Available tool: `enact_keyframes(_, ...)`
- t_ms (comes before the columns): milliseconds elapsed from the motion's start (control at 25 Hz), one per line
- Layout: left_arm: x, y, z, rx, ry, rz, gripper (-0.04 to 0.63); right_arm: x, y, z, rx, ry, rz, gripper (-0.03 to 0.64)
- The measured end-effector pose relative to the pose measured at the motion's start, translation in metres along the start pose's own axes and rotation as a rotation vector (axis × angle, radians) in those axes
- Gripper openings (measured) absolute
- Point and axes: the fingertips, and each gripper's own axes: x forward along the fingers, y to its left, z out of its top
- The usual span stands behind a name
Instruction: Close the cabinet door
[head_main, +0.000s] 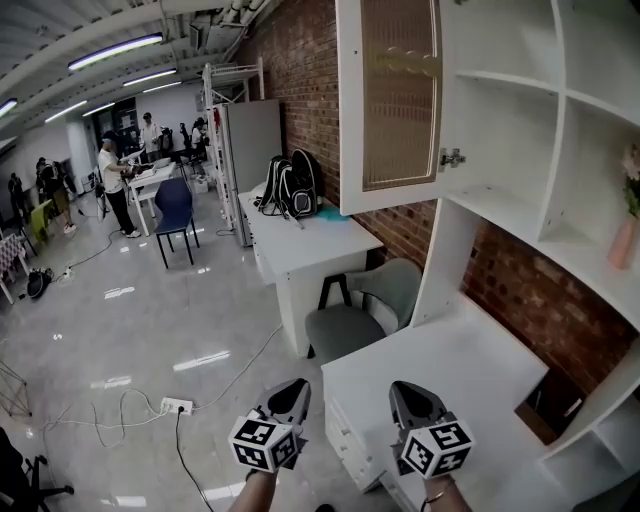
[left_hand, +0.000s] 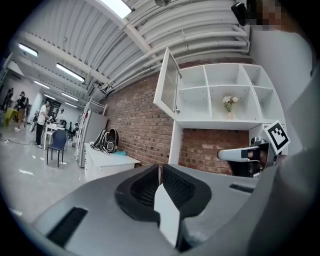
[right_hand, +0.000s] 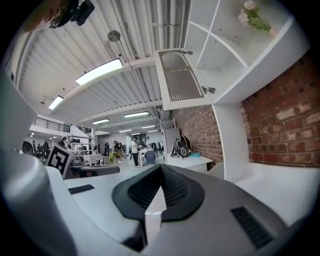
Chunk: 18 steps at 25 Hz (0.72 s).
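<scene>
The cabinet door (head_main: 389, 100) stands swung wide open at the upper left corner of the white cabinet (head_main: 505, 205), its mesh panel facing the room. Both grippers hover low in front of the cabinet, well below the door. The left gripper (head_main: 293, 390) and right gripper (head_main: 405, 392) each have jaws pressed together, holding nothing.

The door (head_main: 390, 100) loses its top at my head view's upper edge; the right edge cuts the vase (head_main: 624, 240). The people (head_main: 115, 180) far down the room are too small to make out.
</scene>
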Motion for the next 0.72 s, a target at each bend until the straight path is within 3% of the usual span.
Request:
enact_keyframes(280, 0.060, 0.031, 0.049, 0.052, -0.060, -0.085, 0.011, 0.052, -0.008, 0.043, -0.076, -0.056, -0.037, 0.000)
enact_keyframes(720, 0.132, 0.027, 0.133, 0.135, -0.144, -0.213, 0.026, 0.087, -0.030, 0.117, -0.159, -0.143, -0.089, 0.001)
